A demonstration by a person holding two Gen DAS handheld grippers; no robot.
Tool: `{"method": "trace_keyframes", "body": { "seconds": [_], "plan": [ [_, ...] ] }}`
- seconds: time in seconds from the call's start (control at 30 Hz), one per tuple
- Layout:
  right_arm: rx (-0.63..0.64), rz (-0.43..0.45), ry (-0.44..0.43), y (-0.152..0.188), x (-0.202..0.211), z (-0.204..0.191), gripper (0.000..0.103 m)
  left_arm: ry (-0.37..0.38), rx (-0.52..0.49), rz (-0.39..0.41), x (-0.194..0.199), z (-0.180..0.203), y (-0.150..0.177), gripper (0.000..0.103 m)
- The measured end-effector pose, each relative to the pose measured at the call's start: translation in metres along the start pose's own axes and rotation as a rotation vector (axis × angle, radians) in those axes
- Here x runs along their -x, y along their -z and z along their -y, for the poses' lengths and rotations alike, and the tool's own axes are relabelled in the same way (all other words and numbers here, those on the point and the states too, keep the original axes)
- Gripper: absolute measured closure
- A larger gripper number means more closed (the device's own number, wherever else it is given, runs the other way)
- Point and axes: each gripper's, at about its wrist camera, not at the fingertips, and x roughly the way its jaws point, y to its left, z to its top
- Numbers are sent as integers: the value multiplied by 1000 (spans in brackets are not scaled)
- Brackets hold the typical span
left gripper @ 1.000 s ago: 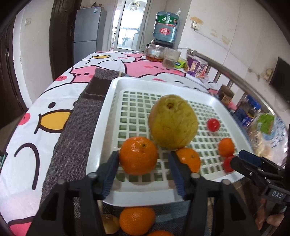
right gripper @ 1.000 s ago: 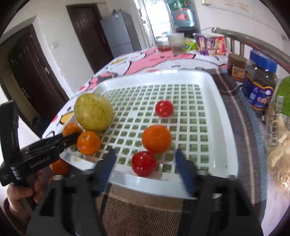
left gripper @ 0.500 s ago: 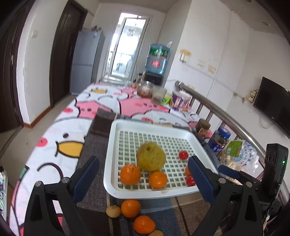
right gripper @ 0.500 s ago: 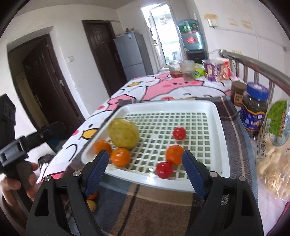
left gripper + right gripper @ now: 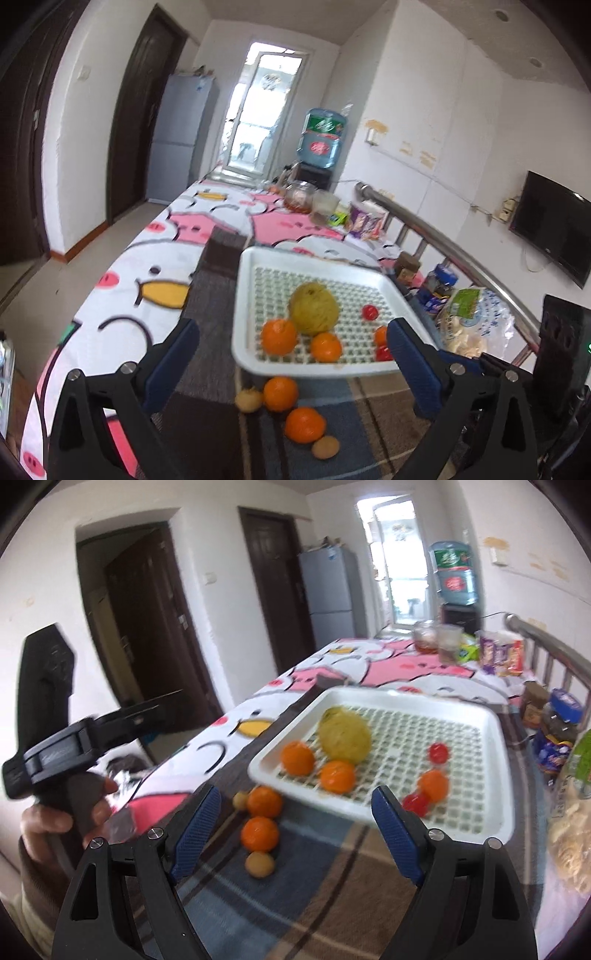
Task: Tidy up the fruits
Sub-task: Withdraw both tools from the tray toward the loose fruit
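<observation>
Currently: left gripper (image 5: 291, 354) spread wide, nothing held | right gripper (image 5: 295, 823) spread wide, nothing held | pear (image 5: 314, 307), oranges and tomatoes seen in white tray (image 5: 243, 295) | four fruits (image 5: 304, 424) left on cloth beside tray's near edge.

Left claw's finger (image 5: 410, 354) partly hides two red fruits (image 5: 382, 352); the tray (image 5: 495, 834) looks blurred.

A glossy white plastic tray (image 5: 243, 295) rests on what looks like coarse woven cloth (image 5: 210, 295), beside a shiny metal rail (image 5: 443, 240).
</observation>
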Motion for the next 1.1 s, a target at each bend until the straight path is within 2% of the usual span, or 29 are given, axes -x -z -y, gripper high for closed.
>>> {"method": "trace_keyframes", "body": {
  "seconds": [0.4, 0.53, 0.67, 0.73, 0.93, 1.1],
  "plan": [
    [105, -166, -38, 30, -40, -30, 20, -202, 17, -106, -25, -31, 33, 2],
    [111, -215, -40, 38, -52, -31, 21, -225, -7, -149, -33, -34, 43, 11],
    [115, -251, -42, 44, -61, -32, 29, -209, -14, -210, -43, -37, 50, 23],
    [117, -266, -39, 47, -65, -31, 35, -200, -28, -226, -46, -36, 53, 25],
    [104, -305, -31, 53, -74, -27, 59, -155, -70, -297, -58, -29, 62, 37],
    [99, -323, -34, 55, -77, -27, 74, -112, -85, -358, -68, -27, 69, 40]
  ]
}}
